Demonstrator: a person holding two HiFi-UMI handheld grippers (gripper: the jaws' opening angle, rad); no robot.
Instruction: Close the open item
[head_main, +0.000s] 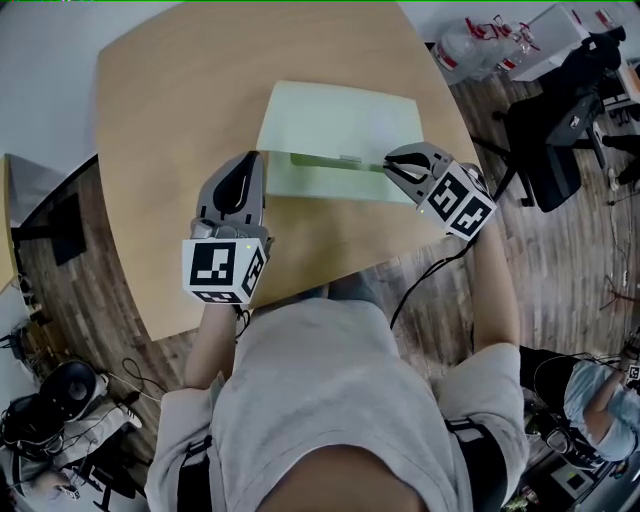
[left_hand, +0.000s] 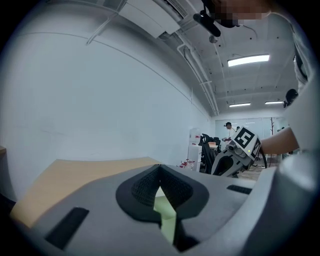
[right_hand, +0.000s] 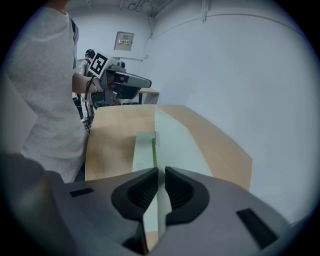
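Grey shirt (head_main: 330, 400) of person nearest, arms reaching forward. Left tongs (head_main: 254, 158) closed tip to tip at left edge of pale green folder (head_main: 340, 125), green sheet showing in gap behind pads (left_hand: 142, 187). Right tongs (head_main: 388, 165) narrow, pinching folder's right edge, thin sheet running between pads (right_hand: 145, 192). Folder lies open mid tabletop (head_main: 170, 110): pale flap spread away from person, greener pocket strip on near side. Pocket contents not discernible.
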